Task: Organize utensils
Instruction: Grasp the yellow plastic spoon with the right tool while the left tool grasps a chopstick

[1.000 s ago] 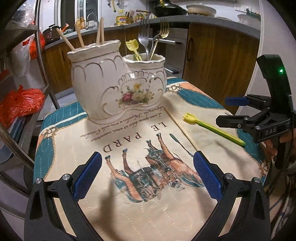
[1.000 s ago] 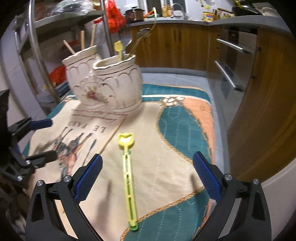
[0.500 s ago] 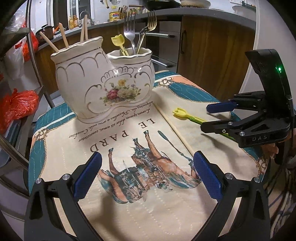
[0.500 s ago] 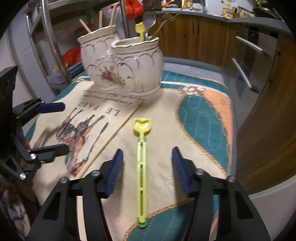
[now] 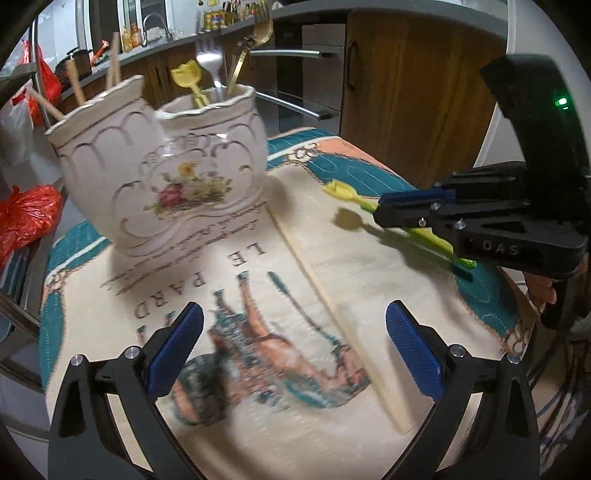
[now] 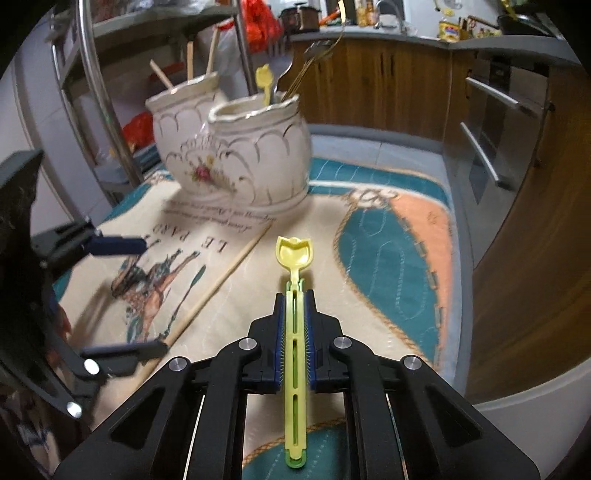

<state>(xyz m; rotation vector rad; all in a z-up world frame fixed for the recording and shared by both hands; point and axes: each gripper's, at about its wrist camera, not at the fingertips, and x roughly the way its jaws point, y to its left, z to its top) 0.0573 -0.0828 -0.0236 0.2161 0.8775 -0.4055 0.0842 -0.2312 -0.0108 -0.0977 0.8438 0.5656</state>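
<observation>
Left wrist view. Left gripper (image 5: 293,349) at 6 o'clock, blue-padded fingers (image 5: 173,349) spread wide, nothing between them, poised over a printed cloth mat with a horse picture and teal border (image 5: 229,417). Lying on the mat, a long pale wooden chopstick (image 5: 334,306) running from centre toward 5 o'clock, its near end beside the right-hand pad. At 10 o'clock, a cream twin-compartment ceramic holder with gold trim and a flower motif (image 5: 162,173); wooden sticks (image 5: 75,83) upright in its left compartment, a small yellow plastic fork (image 5: 188,79), a silver fork (image 5: 210,61) and a gold-toned utensil (image 5: 255,35) in its right. At 3 o'clock, right gripper (image 5: 380,208), clamped on a yellow-green slotted plastic fork-pick (image 5: 345,192), head pointing toward the holder, tail sticking out behind the fingers; shadow on the mat beneath the head, so apparently raised clear of the cloth.

Right wrist view. Right gripper (image 6: 294,314) at 6 o'clock, blue pads pressed against both sides of the yellow-green pick (image 6: 294,258), gripping its shaft about midway; head out front at centre, tail reaching back toward 6 o'clock. Wooden chopstick (image 6: 218,286) flat on the mat (image 6: 391,258), just left of the pick, slanting from 7 o'clock toward the holder (image 6: 236,155) at 11 o'clock. Left gripper (image 6: 142,295) at 9 o'clock, fingers well apart, empty. Wooden kitchen cabinets (image 6: 391,85) across 12 to 3 o'clock.
</observation>
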